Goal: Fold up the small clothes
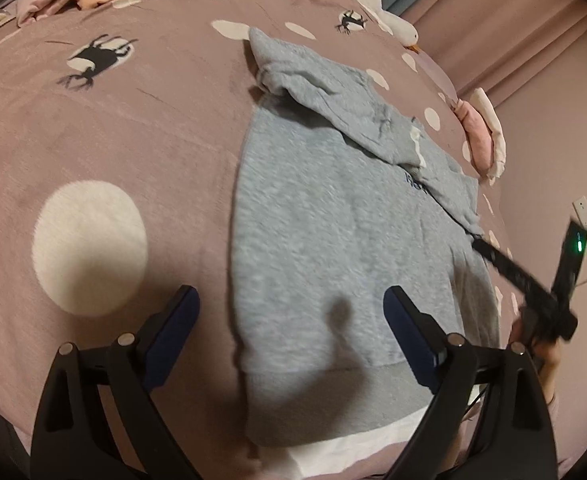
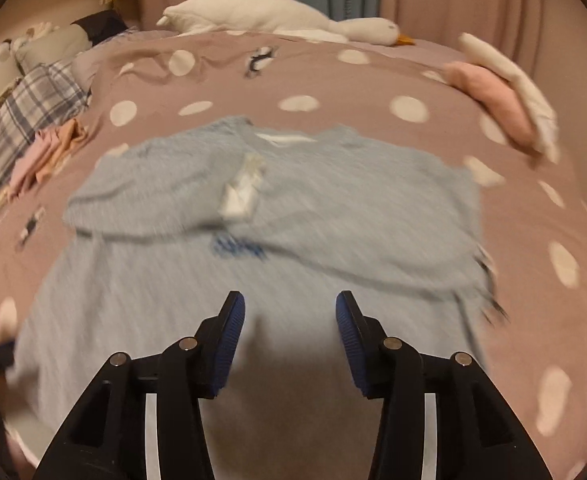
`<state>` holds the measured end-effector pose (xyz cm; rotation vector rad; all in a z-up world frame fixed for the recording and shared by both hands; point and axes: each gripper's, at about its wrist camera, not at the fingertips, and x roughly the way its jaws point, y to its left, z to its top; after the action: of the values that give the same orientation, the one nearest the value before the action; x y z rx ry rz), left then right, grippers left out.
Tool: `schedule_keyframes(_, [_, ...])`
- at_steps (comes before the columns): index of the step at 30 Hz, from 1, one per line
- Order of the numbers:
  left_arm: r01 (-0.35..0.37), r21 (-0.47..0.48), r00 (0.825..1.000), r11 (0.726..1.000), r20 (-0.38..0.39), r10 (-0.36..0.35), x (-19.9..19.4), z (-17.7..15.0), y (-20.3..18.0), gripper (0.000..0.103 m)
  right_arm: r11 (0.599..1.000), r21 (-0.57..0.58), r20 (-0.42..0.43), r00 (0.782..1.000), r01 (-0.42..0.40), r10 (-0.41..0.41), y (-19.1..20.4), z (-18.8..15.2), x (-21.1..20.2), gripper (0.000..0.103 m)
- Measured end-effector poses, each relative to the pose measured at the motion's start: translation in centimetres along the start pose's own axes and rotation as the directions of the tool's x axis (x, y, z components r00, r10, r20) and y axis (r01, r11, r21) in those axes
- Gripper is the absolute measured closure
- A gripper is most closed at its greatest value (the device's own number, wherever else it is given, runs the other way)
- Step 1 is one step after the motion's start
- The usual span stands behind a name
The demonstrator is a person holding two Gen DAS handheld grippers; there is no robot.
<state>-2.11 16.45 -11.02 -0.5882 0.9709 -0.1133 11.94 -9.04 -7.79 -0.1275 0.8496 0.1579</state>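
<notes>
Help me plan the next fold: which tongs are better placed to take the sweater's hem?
Probably the left tongs: open wide, straddling the sweater's near left edge, hem band just below. The right tongs hover over its middle.

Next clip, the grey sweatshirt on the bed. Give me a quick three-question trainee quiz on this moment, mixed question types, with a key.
1. True or false: the right tool has cloth clamped between its pads.
2. Multiple choice: how do the sleeves of the grey sweatshirt lie? A) both spread out flat to the sides B) folded in across the chest C) tucked under the body
3. Short answer: what soft toy lies along the far edge of the bed?

Key
1. False: its jaws stand apart above the sweatshirt, with nothing between them.
2. B
3. A white goose plush with an orange beak.
</notes>
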Motion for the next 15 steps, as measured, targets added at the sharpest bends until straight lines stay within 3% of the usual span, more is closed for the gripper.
schedule_keyframes(6, [0.006, -0.006, 1.000, 1.000, -0.014, -0.006, 0.3, -1.2, -0.7, 0.005, 0.987, 0.157, 0.006, 1.000, -0.022, 0.021, -4.4, -3.7, -2.4, 0.055])
schedule_keyframes(15, [0.029, -0.036, 0.999, 0.999, -0.021, -0.030, -0.5, -2.3, -0.4, 0.005, 0.918, 0.384, 0.016, 0.995, -0.094, 0.095, -8.9, -7.5, -4.3, 0.053])
